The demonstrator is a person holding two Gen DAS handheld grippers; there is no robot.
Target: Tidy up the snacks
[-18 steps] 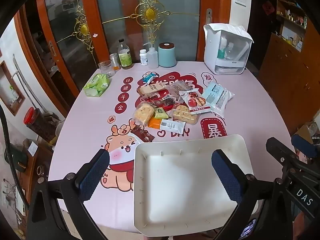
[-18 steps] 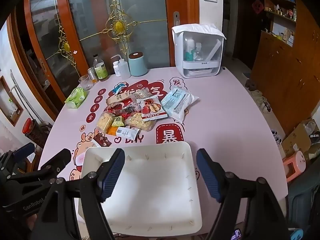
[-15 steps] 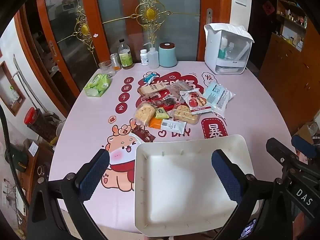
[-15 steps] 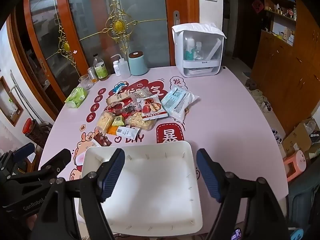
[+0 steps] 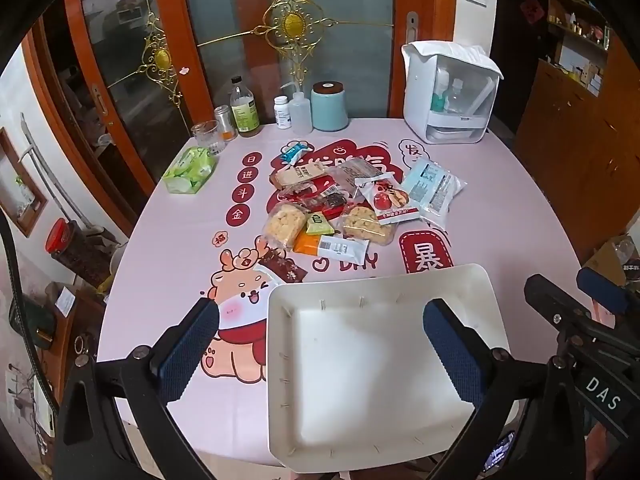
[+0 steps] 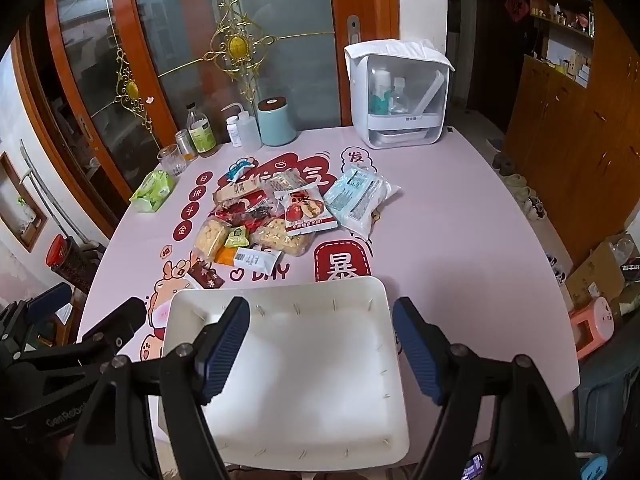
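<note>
white tray lies under both spread tongs, apparently untouched.

White tray: shallow, rectangular, nothing in it, at the near edge of the pink table.
Right gripper: over the tray, jaws apart, nothing between the blue pads.
Left gripper: left of the tray, black, only partly in view.
Snack pile: beyond the tray, packets overlapping.
Pale blue packet: right end of the pile.
Apple-print packet: beside the blue one.
Dark brown packet: just beyond the tray's far left corner.
Green tissue pack: well left of the pile.
White dispenser box: far beyond the tray, at the table's back edge.
Teal canister: left of the box, with bottles.
</note>
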